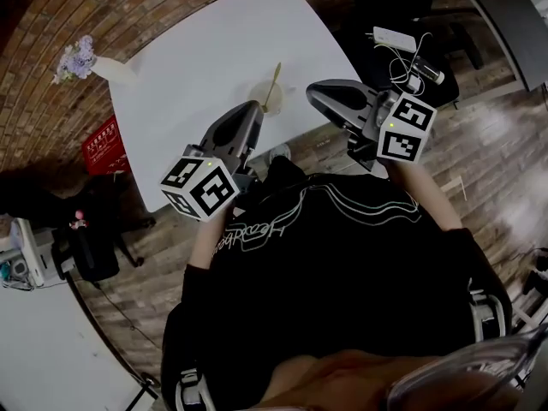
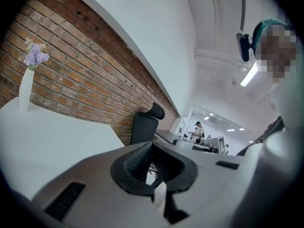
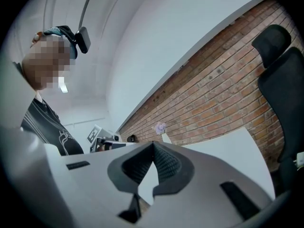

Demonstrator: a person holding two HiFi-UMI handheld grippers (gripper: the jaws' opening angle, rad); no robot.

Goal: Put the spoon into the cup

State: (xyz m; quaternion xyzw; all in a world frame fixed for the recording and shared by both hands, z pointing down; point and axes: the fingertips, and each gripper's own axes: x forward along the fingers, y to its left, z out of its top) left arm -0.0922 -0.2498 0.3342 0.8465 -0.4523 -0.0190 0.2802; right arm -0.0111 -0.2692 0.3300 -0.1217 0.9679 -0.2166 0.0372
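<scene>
The left gripper has its jaws together on nothing, and the right gripper is likewise closed and empty. Both hover at the near edge of the white table. Just beyond their tips, the spoon stands in the cup with its handle leaning away. The task looks done, so any retreat should stay clear of that handle, since a nudge could tip the cup.
</scene>
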